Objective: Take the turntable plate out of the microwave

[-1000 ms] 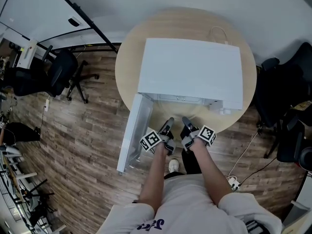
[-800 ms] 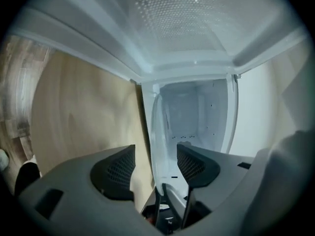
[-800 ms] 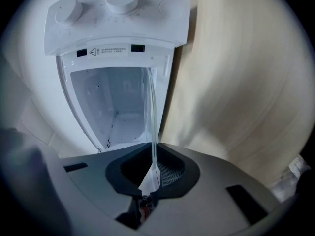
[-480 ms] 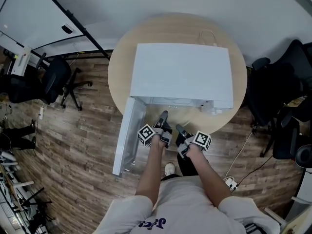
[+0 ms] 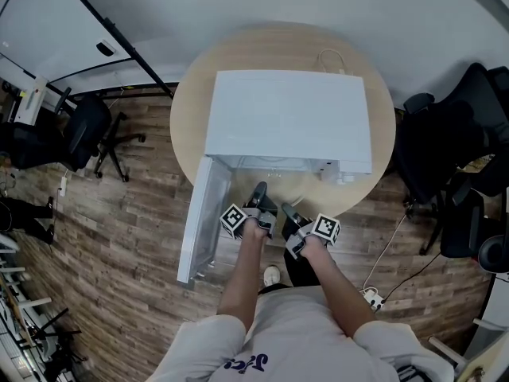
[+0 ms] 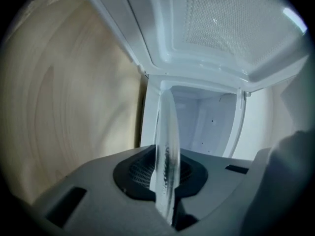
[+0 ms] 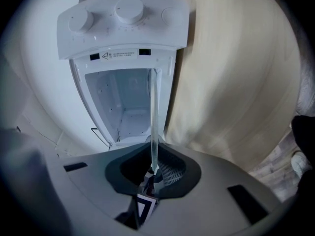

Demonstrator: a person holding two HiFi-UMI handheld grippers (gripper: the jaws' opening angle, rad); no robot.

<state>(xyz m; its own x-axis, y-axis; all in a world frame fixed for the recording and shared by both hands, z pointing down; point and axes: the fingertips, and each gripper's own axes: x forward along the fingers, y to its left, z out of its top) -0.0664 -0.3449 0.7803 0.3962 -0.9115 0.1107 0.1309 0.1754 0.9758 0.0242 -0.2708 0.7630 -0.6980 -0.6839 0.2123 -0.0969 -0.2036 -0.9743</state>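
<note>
The wood-plank floor (image 5: 119, 237) is filling the head view, with a black office chair (image 5: 75, 134) sitting at about 9 o'clock and another black chair (image 5: 445, 134) at 3 o'clock. The round wooden table (image 5: 187, 110) is standing at 12 o'clock from the person, carrying the white microwave (image 5: 286, 122). The microwave's door (image 5: 199, 217) is hanging open, pointing toward 7 o'clock off the oven's front left corner. In the right gripper view the control panel (image 7: 123, 21) with its round knobs is showing above the open, empty cavity (image 7: 123, 102).

The clear glass turntable plate (image 6: 165, 151) is sitting outside the cavity, at 6 o'clock from the oven's front, seen edge-on between both pairs of jaws. The left gripper (image 5: 260, 196) has just been closing its jaws and is now pinching the plate's rim. The right gripper (image 5: 288, 216), just beside it at 4 o'clock, is clamping the same plate's opposite rim.
</note>
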